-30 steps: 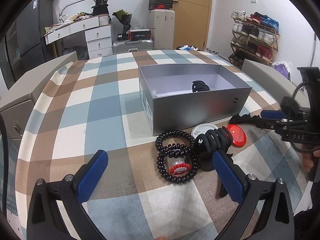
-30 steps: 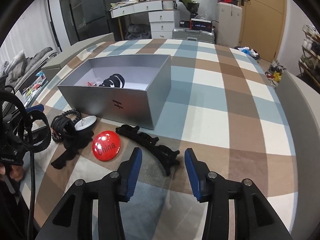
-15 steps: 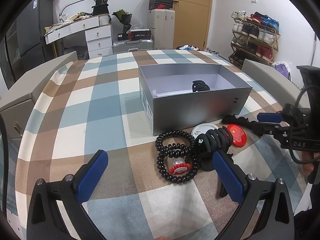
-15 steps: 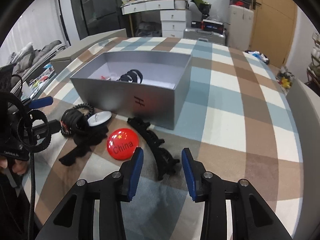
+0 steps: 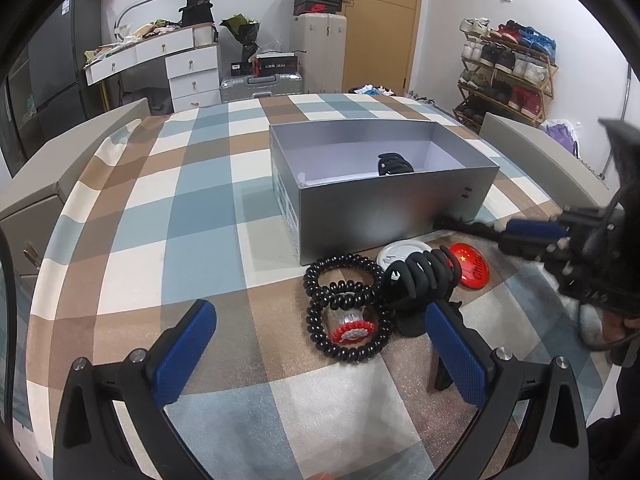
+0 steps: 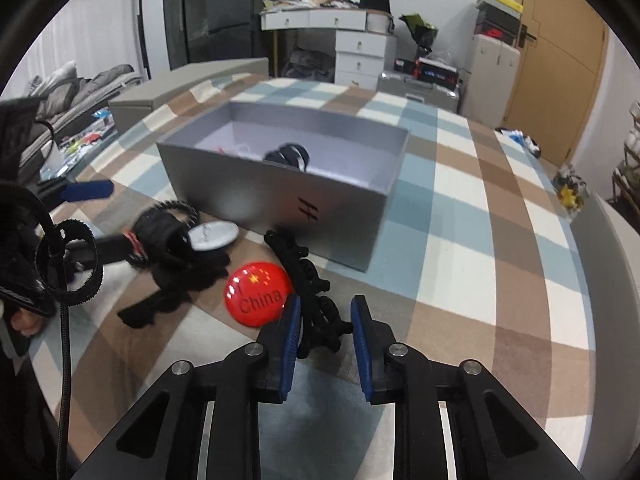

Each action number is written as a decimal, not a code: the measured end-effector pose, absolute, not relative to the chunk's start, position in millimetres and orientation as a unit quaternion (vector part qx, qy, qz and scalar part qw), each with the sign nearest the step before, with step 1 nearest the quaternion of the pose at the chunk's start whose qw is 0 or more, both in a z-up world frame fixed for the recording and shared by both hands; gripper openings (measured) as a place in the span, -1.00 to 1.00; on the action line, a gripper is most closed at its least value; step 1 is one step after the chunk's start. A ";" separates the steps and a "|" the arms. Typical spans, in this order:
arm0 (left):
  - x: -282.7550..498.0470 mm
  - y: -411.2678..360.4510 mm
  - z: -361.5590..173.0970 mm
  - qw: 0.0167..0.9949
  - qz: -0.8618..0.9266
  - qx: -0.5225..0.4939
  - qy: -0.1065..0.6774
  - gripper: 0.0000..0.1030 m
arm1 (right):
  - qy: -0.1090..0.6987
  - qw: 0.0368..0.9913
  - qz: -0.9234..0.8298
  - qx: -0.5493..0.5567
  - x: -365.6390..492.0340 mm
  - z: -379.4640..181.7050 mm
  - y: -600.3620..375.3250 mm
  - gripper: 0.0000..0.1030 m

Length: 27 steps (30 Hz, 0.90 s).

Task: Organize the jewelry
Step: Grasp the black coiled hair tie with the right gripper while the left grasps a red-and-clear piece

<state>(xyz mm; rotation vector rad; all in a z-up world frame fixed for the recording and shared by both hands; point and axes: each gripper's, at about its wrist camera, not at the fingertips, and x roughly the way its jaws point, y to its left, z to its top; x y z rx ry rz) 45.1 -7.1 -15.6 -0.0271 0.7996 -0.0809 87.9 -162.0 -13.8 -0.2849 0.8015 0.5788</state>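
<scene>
A grey open box (image 5: 384, 208) stands on the checked tablecloth, also seen in the right wrist view (image 6: 288, 200), with a black hair claw (image 5: 394, 163) inside. In front lie black bead bracelets (image 5: 344, 304), a red and white bracelet (image 5: 352, 330), a black claw clip (image 5: 424, 272), a white disc (image 5: 396, 250) and a red China badge (image 6: 258, 298). My right gripper (image 6: 325, 326) is open, its pads on either side of a long black hair clip (image 6: 308, 292). My left gripper (image 5: 316, 344) is open wide and empty, just short of the bracelets.
The table edge runs close below both grippers. Grey chair backs (image 5: 552, 168) stand at both sides. A white drawer unit (image 5: 192, 72), suitcases (image 5: 264, 84) and a shoe rack (image 5: 508, 68) stand behind the table.
My right gripper has moved forward and down, so that its pads now flank the near end of the long black hair clip. The left gripper has stayed put.
</scene>
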 end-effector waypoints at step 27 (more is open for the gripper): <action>42.8 -14.3 -20.4 0.907 -0.093 0.000 0.412 -0.62 | 0.344 0.880 0.319 -0.078 79.9 18.7 -173.8 -0.53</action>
